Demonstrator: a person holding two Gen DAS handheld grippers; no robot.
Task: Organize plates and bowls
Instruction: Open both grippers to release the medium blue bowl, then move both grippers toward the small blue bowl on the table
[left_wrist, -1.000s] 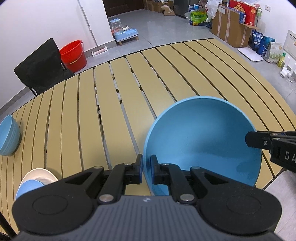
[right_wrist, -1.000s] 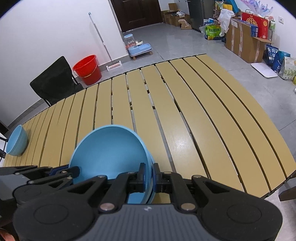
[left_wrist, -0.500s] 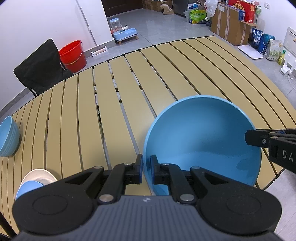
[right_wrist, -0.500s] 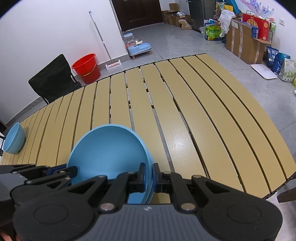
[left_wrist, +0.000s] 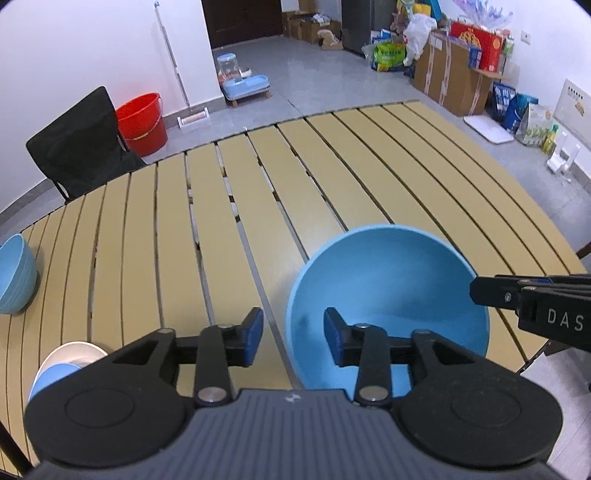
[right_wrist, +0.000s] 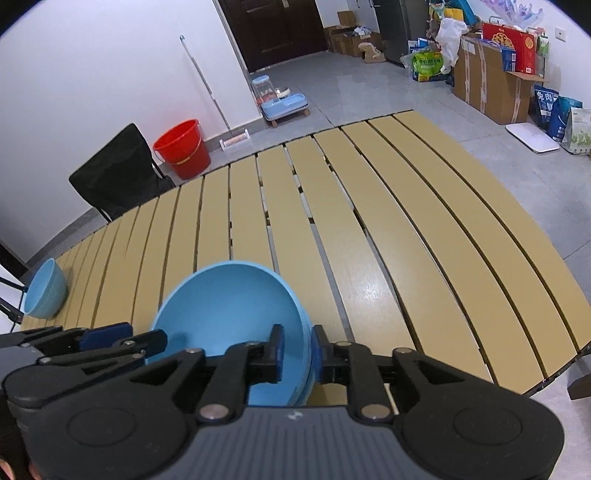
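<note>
Nearest the camera, the left gripper (left_wrist: 293, 328) shows matte black plastic arms with blue pads. Its jaws are opening and stand moderately apart, straddling the left rim of a large blue bowl (left_wrist: 388, 284), with no pad pressing on it. The bowl is smooth, matte, round and shallow, tilted with its hollow facing the cameras, and it sits near the front edge of the table.

The right gripper (right_wrist: 297, 349), of the same black build, straddles the bowl's right rim. Its jaws are narrow and opening; the rim sits between the pads, and a thin gap shows beside the inner pad, so the grip looks released. Both grippers point steeply down toward the tabletop.

The table (left_wrist: 229, 229) is made of long tan slats with dark gaps between them. At its left front lies a white plate (left_wrist: 70, 354) with something pale blue on it. Further left stands a small ribbed blue bowl (left_wrist: 14, 280), upright.

Beyond the table sit a black fabric chair (left_wrist: 81, 147), a glossy red bucket (left_wrist: 142, 123), and cardboard boxes (left_wrist: 458, 81) on a grey tiled floor.
</note>
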